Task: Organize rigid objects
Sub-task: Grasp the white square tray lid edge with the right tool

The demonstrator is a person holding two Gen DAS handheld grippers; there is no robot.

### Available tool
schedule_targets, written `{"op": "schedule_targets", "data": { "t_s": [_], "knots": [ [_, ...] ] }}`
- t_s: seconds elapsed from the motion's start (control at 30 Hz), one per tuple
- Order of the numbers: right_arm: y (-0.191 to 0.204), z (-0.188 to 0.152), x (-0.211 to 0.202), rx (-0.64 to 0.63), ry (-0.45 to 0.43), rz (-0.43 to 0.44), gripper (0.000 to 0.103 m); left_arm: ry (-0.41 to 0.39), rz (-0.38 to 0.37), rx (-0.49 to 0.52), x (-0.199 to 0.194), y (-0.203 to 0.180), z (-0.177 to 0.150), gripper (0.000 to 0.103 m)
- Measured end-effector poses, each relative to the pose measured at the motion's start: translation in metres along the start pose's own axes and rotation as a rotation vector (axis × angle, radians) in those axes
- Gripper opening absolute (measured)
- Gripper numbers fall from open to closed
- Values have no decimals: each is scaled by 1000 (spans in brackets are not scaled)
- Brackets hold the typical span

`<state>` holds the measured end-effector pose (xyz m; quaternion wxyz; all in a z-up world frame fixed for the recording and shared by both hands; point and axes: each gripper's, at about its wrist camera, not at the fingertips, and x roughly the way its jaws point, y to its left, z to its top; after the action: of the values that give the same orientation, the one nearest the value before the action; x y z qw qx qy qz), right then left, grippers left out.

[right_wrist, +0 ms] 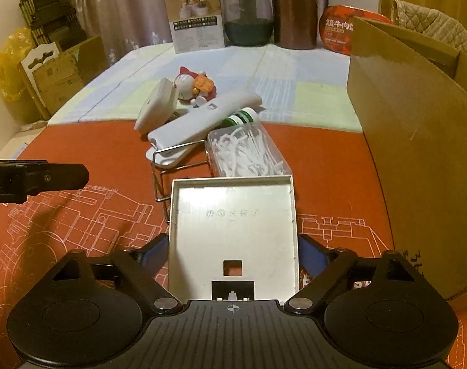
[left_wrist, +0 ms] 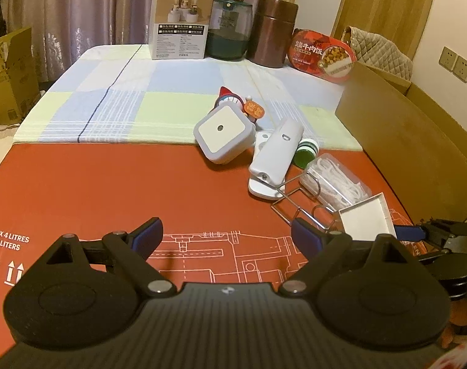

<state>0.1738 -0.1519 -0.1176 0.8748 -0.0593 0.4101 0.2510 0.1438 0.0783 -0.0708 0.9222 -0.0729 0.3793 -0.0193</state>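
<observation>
The right gripper (right_wrist: 233, 253) is clamped on a shallow white tray (right_wrist: 233, 224), its blue pads pressed against the tray's two long sides at the lower centre of the right wrist view; the tray is open side up and reaches forward over the red printed cardboard sheet (right_wrist: 79, 141). The left gripper (left_wrist: 225, 235) hangs with its jaws spread wide and nothing between them, low in the left wrist view above the same red sheet.

Just beyond the tray, in the middle of the right wrist view, lies a clear box of white floss picks (right_wrist: 249, 150); a bent wire rack (right_wrist: 159, 181) lies beside it on the left, though whether the tray touches the rack is hard to tell. Further up sit a long white remote-shaped device (right_wrist: 202, 120), a green-and-white bottle (right_wrist: 241, 117), a square white night light (right_wrist: 158, 104) and a red-and-white cat figurine (right_wrist: 190, 84), clustered close together. An open cardboard box (right_wrist: 418, 141) fills the right side of the frame.
</observation>
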Motion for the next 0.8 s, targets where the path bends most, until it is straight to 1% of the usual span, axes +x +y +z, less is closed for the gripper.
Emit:
{"op": "schedule_targets", "data": {
  "t_s": [0.17, 0.37, 0.5, 0.6, 0.7, 0.8],
  "knots": [
    [-1, 1, -5, 5, -15, -11, 83, 3, -19, 34, 3, -6, 0, 88],
    [-9, 6, -16, 28, -53, -39, 83, 15, -74, 153, 11, -24, -1, 88],
    [-14, 9, -20, 36, -59, -56, 83, 18, -102, 216, 20, -36, 0, 88],
    [-15, 9, -20, 34, -55, -74, 83, 19, -126, 235, 30, -43, 2, 88],
    [-18, 8, -20, 41, -53, -94, 83, 17, -144, 221, 41, -46, 7, 88],
    [-22, 9, -20, 50, -49, -101, 83, 18, -131, 220, 51, -47, 10, 88]
  ]
}}
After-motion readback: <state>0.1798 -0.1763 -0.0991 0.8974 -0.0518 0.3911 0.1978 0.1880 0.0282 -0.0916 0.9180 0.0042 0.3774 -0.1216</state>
